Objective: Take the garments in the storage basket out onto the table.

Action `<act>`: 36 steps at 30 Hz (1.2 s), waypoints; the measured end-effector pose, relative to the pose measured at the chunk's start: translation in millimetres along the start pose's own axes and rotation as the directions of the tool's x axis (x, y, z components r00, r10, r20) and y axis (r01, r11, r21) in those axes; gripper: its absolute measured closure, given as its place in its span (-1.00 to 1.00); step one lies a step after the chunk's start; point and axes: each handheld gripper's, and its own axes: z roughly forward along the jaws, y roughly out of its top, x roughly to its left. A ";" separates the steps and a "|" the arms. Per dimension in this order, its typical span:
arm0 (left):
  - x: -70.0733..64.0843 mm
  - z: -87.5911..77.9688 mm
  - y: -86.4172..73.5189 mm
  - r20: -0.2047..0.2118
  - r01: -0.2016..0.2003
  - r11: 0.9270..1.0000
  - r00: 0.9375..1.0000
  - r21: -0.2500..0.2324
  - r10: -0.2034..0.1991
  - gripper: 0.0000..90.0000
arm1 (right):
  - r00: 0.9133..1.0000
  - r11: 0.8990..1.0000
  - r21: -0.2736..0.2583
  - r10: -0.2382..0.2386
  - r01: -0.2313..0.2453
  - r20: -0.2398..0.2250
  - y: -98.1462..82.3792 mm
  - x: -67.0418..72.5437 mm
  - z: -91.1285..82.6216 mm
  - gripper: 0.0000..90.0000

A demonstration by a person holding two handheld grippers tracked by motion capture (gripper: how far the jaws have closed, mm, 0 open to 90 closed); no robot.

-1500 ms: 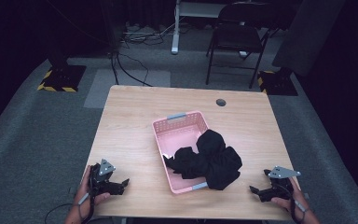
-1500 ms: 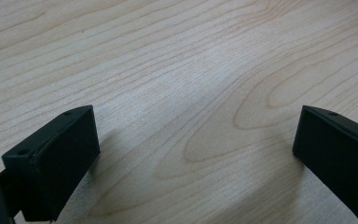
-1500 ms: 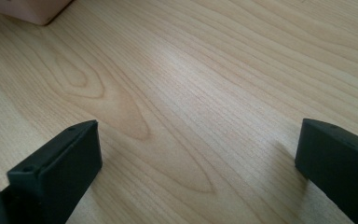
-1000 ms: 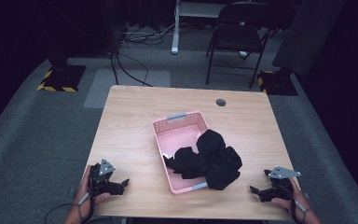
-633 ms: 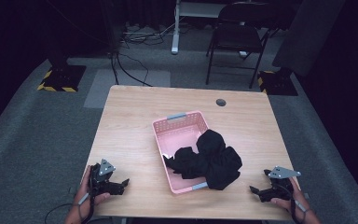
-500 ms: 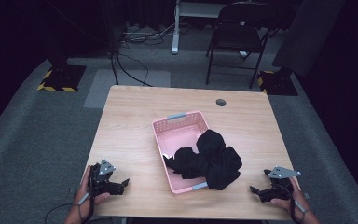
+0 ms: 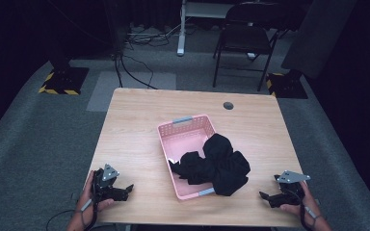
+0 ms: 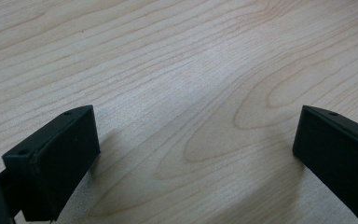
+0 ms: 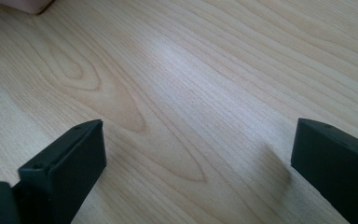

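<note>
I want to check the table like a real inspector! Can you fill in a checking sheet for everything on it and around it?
Surface: wooden table, bare light wood, with a small dark round spot near the far edge.
Job's things: pink basket mid-table; black clothes bunched in its near right part, spilling over the right rim onto the table.
Clutter: nothing seen.
Grippers: left gripper at the near left corner, open, nothing between its fingers. Right gripper at the near right corner, open, nothing between its fingers, having just closed slightly.
Cables: black cables on the floor beyond the table.
Surroundings: grey carpet, folding chair, striped stand bases.
</note>
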 end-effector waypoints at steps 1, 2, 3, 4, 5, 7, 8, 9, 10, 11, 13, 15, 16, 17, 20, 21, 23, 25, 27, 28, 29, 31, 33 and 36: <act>0.0 -0.1 0.0 0.000 0.000 1.000 1.000 0.001 0.000 -1.00 | 1.000 1.000 0.000 0.000 0.000 0.000 0.0 0.0 0.0 -0.93; 0.0 -0.1 0.0 0.000 0.000 1.000 1.000 0.001 0.000 -1.00 | 1.000 1.000 -0.005 0.001 -0.001 -0.005 0.1 0.1 -0.6 -0.93; 0.0 -0.1 0.0 0.000 0.000 1.000 1.000 0.001 0.000 -1.00 | 1.000 1.000 -0.010 0.000 0.000 -0.007 0.5 0.2 -1.3 -0.93; 0.0 -0.1 0.0 0.000 0.000 1.000 1.000 0.001 0.000 -1.00 | 1.000 1.000 -0.011 0.001 -0.001 -0.003 1.1 0.4 -2.0 -0.92; 0.0 -0.1 0.0 0.000 0.000 1.000 1.000 0.001 0.000 -1.00 | 1.000 1.000 -0.014 0.000 0.000 0.001 2.0 0.5 -3.6 -0.92; 0.0 0.0 0.0 0.000 0.000 1.000 1.000 0.001 0.000 -1.00 | 1.000 1.000 -0.020 0.002 -0.002 0.002 3.1 0.3 -5.7 -0.91; 0.0 -0.1 0.0 0.000 0.000 1.000 1.000 0.001 0.000 -1.00 | 1.000 1.000 -0.018 -0.002 0.002 0.005 3.5 0.6 -6.2 -0.91; 0.0 -0.1 0.0 0.000 0.000 1.000 1.000 0.001 0.000 -1.00 | 1.000 1.000 -0.015 -0.005 0.005 0.006 3.9 0.9 -6.6 -0.91; 0.0 0.0 0.0 0.000 0.000 1.000 1.000 0.001 0.000 -1.00 | 1.000 1.000 -0.015 -0.005 0.005 0.006 3.9 0.9 -6.6 -0.91; 0.0 -0.1 0.0 0.000 0.000 1.000 1.000 0.001 0.000 -1.00 | 1.000 1.000 -0.012 -0.010 0.010 0.005 4.6 1.4 -7.2 -0.91; 0.0 -0.1 0.0 0.000 0.000 1.000 1.000 0.001 0.000 -1.00 | 1.000 1.000 -0.007 -0.014 0.014 0.006 5.2 2.1 -7.6 -0.91; 0.0 -0.1 0.0 0.000 0.000 1.000 1.000 0.001 0.000 -1.00 | 1.000 1.000 -0.009 -0.016 0.016 0.006 5.8 2.7 -8.0 -0.91; 0.0 -0.1 0.0 0.000 0.000 1.000 1.000 0.001 0.000 -1.00 | 1.000 1.000 -0.009 -0.016 0.016 0.006 5.8 2.7 -8.0 -0.91; 0.0 -0.1 0.0 0.000 0.000 1.000 1.000 0.001 0.000 -1.00 | 1.000 1.000 -0.008 -0.019 0.019 0.008 6.6 3.1 -9.0 -0.91; 0.0 -0.1 0.0 0.000 0.000 1.000 1.000 0.001 0.000 -1.00 | 1.000 1.000 -0.007 -0.021 0.021 0.011 8.3 3.7 -11.1 -0.91; 0.0 -0.1 0.0 0.000 0.000 1.000 1.000 0.001 0.000 -1.00 | 1.000 1.000 -0.011 -0.019 0.019 0.009 8.8 3.7 -11.7 -0.91; -0.1 -0.1 0.0 0.000 0.001 1.000 1.000 0.001 -0.001 -1.00 | 1.000 1.000 -0.012 -0.022 0.022 0.006 10.0 4.5 -12.5 -0.91; 0.0 -0.1 0.0 0.000 0.000 1.000 1.000 0.001 0.000 -1.00 | 1.000 1.000 -0.011 -0.027 0.027 0.009 10.7 5.1 -12.9 -0.91; 0.0 -0.1 0.0 0.000 0.000 1.000 1.000 0.001 0.000 -1.00 | 1.000 0.999 -0.016 -0.029 0.029 0.003 12.8 6.7 -14.4 -0.91; 0.0 -0.1 0.0 0.000 0.000 1.000 1.000 0.001 0.000 -1.00 | 1.000 0.999 -0.016 -0.029 0.029 0.003 12.8 6.7 -14.4 -0.91; 0.0 -0.1 0.0 0.000 0.000 1.000 1.000 0.001 0.000 -1.00 | 1.000 0.999 -0.016 -0.030 0.030 0.009 14.3 7.4 -15.6 -0.91; 0.0 -0.1 0.0 0.000 0.000 1.000 1.000 0.001 0.000 -1.00 | 0.999 0.999 -0.023 -0.032 0.032 0.006 15.7 8.4 -17.0 -0.91; 0.0 -0.1 0.0 -0.001 0.000 1.000 1.000 0.001 0.000 -1.00 | 0.999 0.999 -0.026 -0.035 0.036 0.008 17.1 9.4 -18.2 -0.91; 0.0 -0.1 0.0 -0.001 0.000 1.000 1.000 0.001 0.000 -1.00 | 0.999 0.999 -0.027 -0.043 0.043 0.005 19.3 11.5 -19.7 -0.91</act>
